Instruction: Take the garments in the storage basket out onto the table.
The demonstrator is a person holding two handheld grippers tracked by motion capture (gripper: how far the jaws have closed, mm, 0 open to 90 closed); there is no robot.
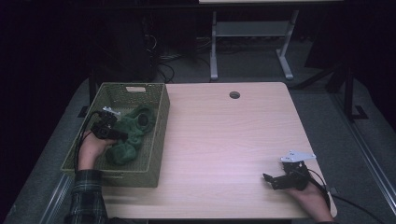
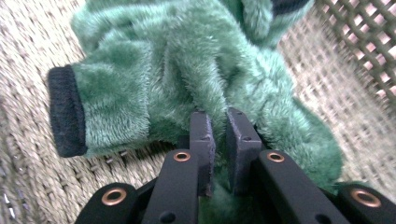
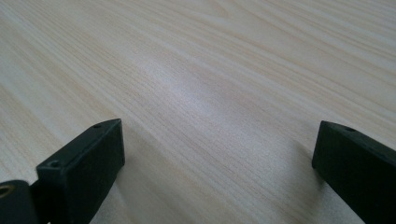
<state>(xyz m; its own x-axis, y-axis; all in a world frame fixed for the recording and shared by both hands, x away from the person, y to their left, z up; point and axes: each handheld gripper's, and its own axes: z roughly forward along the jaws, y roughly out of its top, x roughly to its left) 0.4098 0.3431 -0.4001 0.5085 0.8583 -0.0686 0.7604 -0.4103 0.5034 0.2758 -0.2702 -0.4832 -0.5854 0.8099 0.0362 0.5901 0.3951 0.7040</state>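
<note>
Green fuzzy garment, black cuff, bunched in basket; left claw pinching fold, right claw wide, empty

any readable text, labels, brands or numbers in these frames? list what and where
None to read.
Green fleece garment: plain pile and a dark cuff, no tag or print facing the camera.
Green woven basket: a pale patch at its far rim, too small to tell if it is a label.
Left gripper, right gripper, wooden table: unmarked.

Light wood table, cable hole near far edge; grey-legged desk frame on floor beyond.
</note>
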